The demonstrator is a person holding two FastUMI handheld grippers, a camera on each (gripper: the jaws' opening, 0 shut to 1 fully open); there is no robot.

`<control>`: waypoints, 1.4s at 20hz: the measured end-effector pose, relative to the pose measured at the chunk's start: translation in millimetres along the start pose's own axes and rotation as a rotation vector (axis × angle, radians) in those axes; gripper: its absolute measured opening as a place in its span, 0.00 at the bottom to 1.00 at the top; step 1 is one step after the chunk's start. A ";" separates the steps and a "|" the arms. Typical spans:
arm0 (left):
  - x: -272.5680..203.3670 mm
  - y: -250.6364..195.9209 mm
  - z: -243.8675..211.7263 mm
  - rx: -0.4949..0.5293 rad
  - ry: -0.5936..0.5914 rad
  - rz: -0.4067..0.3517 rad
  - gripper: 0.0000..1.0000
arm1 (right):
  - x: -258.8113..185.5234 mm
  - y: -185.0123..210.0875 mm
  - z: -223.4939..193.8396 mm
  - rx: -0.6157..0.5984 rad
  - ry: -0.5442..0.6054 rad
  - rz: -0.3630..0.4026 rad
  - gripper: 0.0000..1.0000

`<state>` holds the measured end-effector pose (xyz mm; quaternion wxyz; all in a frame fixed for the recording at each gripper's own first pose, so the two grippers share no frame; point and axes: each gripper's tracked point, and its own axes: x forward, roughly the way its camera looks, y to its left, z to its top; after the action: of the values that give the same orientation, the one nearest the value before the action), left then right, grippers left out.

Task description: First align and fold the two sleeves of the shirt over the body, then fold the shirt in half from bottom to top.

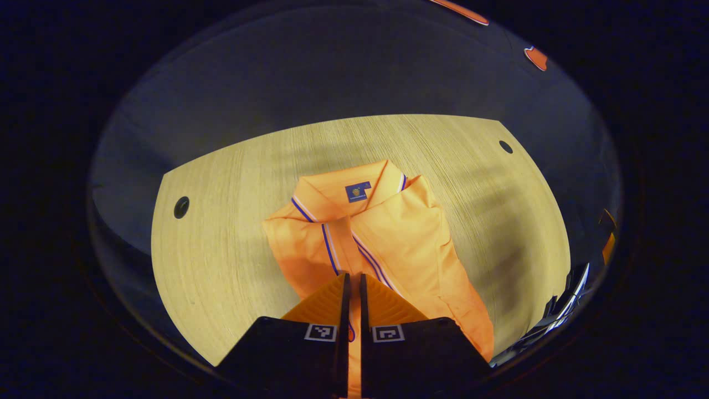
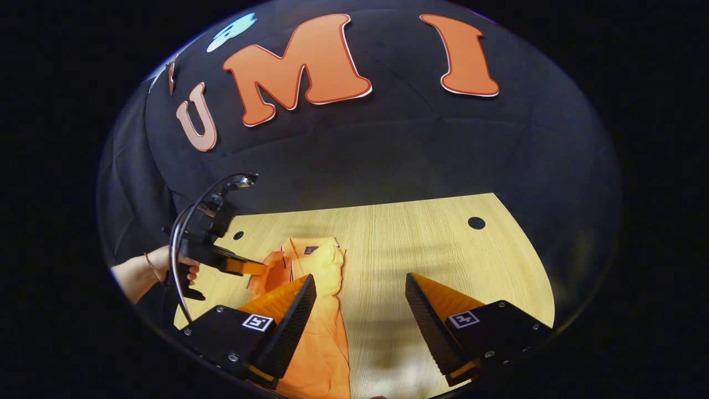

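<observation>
In the left gripper view, the left gripper (image 1: 354, 282) has its fingers pressed almost together, only a thin slit between them, through which a strip of the orange shirt (image 1: 382, 233) shows; whether cloth is actually pinched there cannot be told. The shirt lies directly ahead of and beneath these fingers, collar toward the desk's far edge, its striped placket running up from the fingertips. It rests near the middle of the wooden desk (image 1: 221, 233), with one side folded in over the body.

In the right gripper view, the right gripper (image 2: 360, 288) is spread wide above the desk's near edge, holding nothing. The shirt (image 2: 324, 332) passes under its left finger. Farther off, toward the desk's left edge, a hand (image 2: 166, 266) holds the left gripper (image 2: 260, 269) against the shirt.
</observation>
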<state>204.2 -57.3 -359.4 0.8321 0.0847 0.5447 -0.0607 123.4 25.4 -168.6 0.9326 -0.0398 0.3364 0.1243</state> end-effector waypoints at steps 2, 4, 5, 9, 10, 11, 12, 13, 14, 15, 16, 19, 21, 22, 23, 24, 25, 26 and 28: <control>15.3 -17.3 -1.9 -0.021 0.017 -0.009 0.09 | 0.9 -2.9 -7.3 0.004 0.013 -0.004 0.99; 25.0 -33.6 -3.5 -0.062 0.029 -0.026 0.04 | 2.3 -3.1 -8.4 0.005 0.020 -0.007 0.99; 28.2 -38.7 -3.9 -0.076 0.035 -0.030 0.03 | 2.1 -4.3 -11.1 0.007 0.024 -0.005 0.99; 35.2 -57.8 -9.7 -0.098 0.051 -0.075 0.19 | 2.2 -6.7 -19.3 0.011 0.045 -0.005 0.99; 34.8 -56.8 -9.7 -0.093 0.043 -0.068 0.40 | 2.6 -7.0 -22.9 0.014 0.051 -0.003 0.99; 34.7 -54.4 -10.5 -0.089 0.034 -0.066 0.53 | 3.3 -7.1 -25.8 0.017 0.060 -0.003 0.99; 32.7 -53.5 -11.1 -0.092 0.027 -0.069 0.67 | 3.1 -7.1 -30.0 0.020 0.069 -0.004 0.99; 30.7 -50.9 -13.5 -0.097 0.024 -0.067 0.80 | 3.3 -7.2 -33.7 0.022 0.078 -0.006 0.99; 24.8 -49.0 -14.9 -0.106 0.020 -0.064 1.00 | 3.9 -6.4 -36.7 0.024 0.087 -0.007 0.99; 19.8 -46.2 -18.6 -0.115 0.015 -0.065 1.00 | 6.2 -4.9 -39.4 0.028 0.096 -0.006 0.99; 14.7 -43.4 -21.8 -0.124 0.006 -0.066 0.99 | 6.8 -1.2 -42.1 0.031 0.103 -0.003 0.99; -4.0 -29.0 -31.9 -0.133 -0.021 -0.057 0.99 | 6.9 13.8 -46.9 0.024 0.119 0.013 0.99; -17.4 -13.8 -41.4 -0.126 -0.041 -0.028 0.99 | 8.8 26.4 -50.4 0.009 0.132 0.018 0.99; -24.0 -6.2 -46.0 -0.125 -0.051 -0.013 0.99 | 9.0 32.0 -55.6 0.001 0.143 0.022 0.99; -29.2 -0.4 -54.1 -0.123 -0.057 -0.001 0.99 | 10.2 39.5 -59.1 -0.007 0.155 0.029 0.99; -34.8 5.4 -63.2 -0.121 -0.063 0.010 0.99 | 11.1 46.1 -63.1 -0.015 0.167 0.036 0.99; -41.2 10.8 -73.1 -0.120 -0.065 0.020 0.99 | 12.9 53.1 -67.6 -0.025 0.178 0.041 0.99; -46.5 15.6 -82.3 -0.122 -0.068 0.029 0.99 | 13.0 59.6 -72.9 -0.034 0.192 0.046 0.99; -58.6 21.5 -106.3 -0.144 -0.072 0.037 0.99 | 15.1 73.0 -84.4 -0.050 0.221 0.053 0.99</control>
<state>89.7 -13.7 -345.8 0.8562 0.0323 0.5156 -0.0091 63.6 85.7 -242.5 0.8850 -0.0675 0.4347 0.1523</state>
